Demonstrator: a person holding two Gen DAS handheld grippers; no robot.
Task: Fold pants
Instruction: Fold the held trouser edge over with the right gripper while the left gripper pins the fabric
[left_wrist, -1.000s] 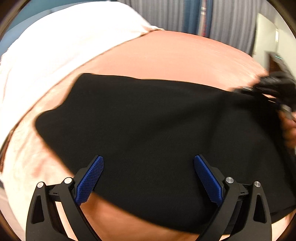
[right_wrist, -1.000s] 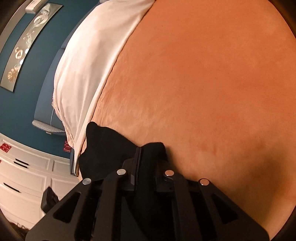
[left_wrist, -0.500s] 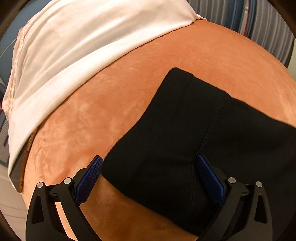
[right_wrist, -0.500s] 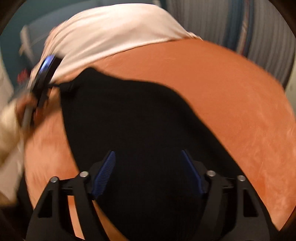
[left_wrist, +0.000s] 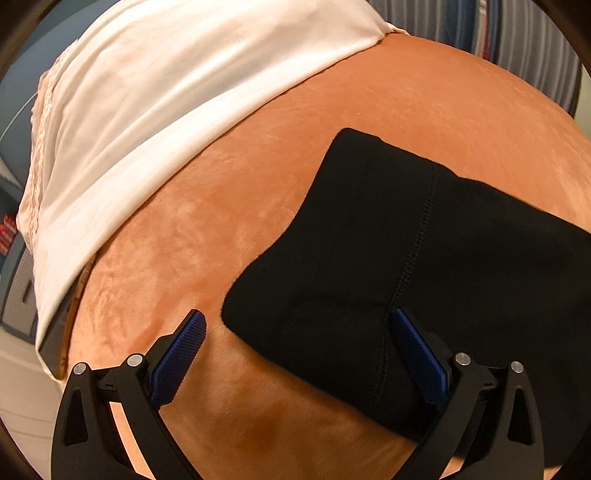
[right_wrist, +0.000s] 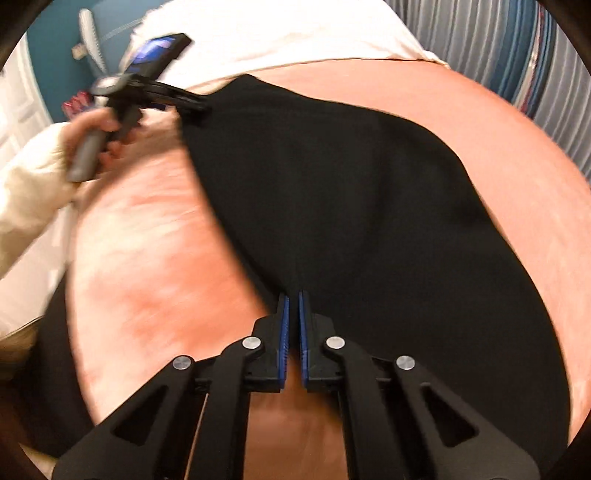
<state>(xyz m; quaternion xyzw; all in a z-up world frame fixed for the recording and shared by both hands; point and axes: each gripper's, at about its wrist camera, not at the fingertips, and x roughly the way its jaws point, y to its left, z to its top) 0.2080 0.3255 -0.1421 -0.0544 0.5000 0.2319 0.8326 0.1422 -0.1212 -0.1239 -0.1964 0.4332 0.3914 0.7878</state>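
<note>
Pinching pants (right_wrist: 354, 192), right gripper (right_wrist: 294, 299).

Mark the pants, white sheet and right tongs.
pants (left_wrist: 369, 258): left wrist view, folded panel left of seam.
white sheet (left_wrist: 166, 110): left wrist view, mid-fabric.
right tongs (right_wrist: 294, 299): right wrist view, between tips.

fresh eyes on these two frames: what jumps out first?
The black pants spread across the orange blanket, filling the middle of both views. The right tongs are shut on their near edge; the left tongs are open, straddling a folded corner. A white sheet lies at the far side.
</note>
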